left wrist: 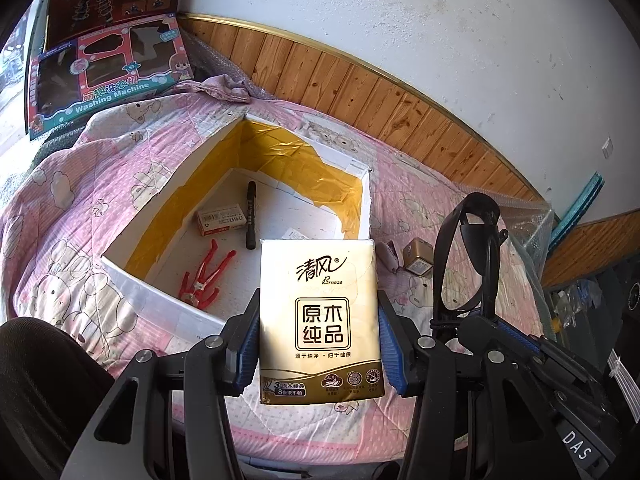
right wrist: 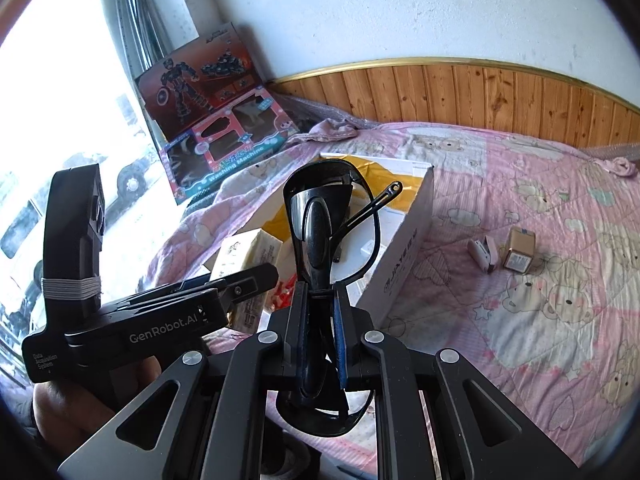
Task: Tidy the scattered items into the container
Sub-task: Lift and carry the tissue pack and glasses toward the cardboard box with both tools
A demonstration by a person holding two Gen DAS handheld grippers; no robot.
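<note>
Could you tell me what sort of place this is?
Probably a bedroom at home: a bed under a pink cartoon-bear quilt, toy boxes stacked by the window, and wood-panelled wainscoting along the wall.

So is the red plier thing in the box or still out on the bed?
In the box. The red pliers lie on the white floor of the box, beside a black marker and a small carton.

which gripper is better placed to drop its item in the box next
Left, probably. Its gripper holds the tissue pack right at the box's near wall; the right gripper holds the sunglasses beside the box.
</note>
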